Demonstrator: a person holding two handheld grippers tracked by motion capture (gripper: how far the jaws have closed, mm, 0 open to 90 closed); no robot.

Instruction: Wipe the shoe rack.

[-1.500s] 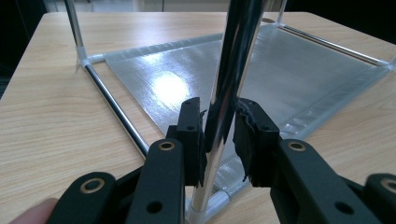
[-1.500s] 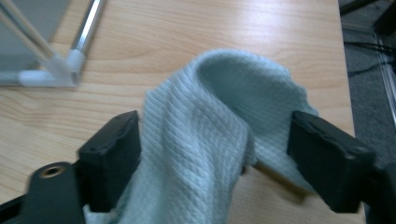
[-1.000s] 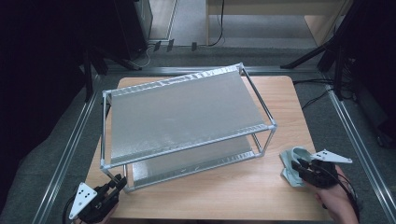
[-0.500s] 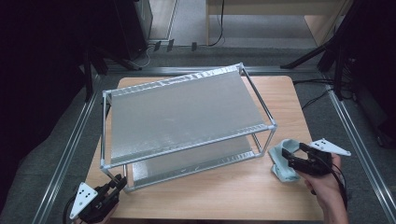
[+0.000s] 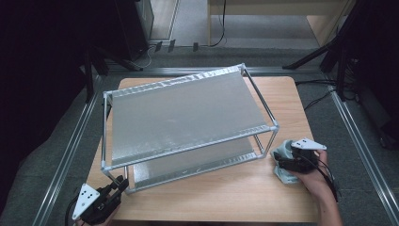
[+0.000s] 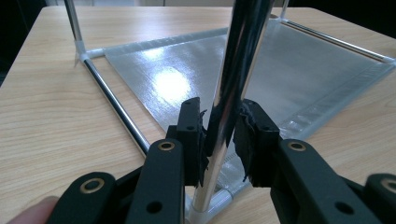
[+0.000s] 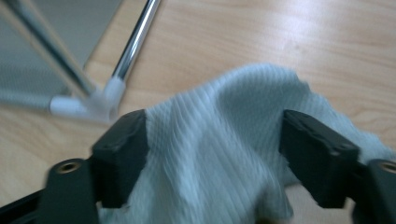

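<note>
Lying bunched between the right gripper point(image 7: 212, 154)'s closing jaws, the cloth point(image 7: 219, 140); left gripper point(image 6: 219, 135) jaws clamp the rack post point(image 6: 233, 84).

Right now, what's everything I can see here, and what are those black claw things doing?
Table: one, light wood, centre.
Shelf rack: one, silvery metal with two grey shelves, on the table.
Cloth: one, pale grey-green, near the table's right edge beside the rack's corner.
Rails: two, metal, on the floor either side of the table.
Left gripper: black, closed around the rack's near-left upright.
Right gripper: black, jaws wide and straddling the cloth, having just opened and then narrowed a little.
</note>
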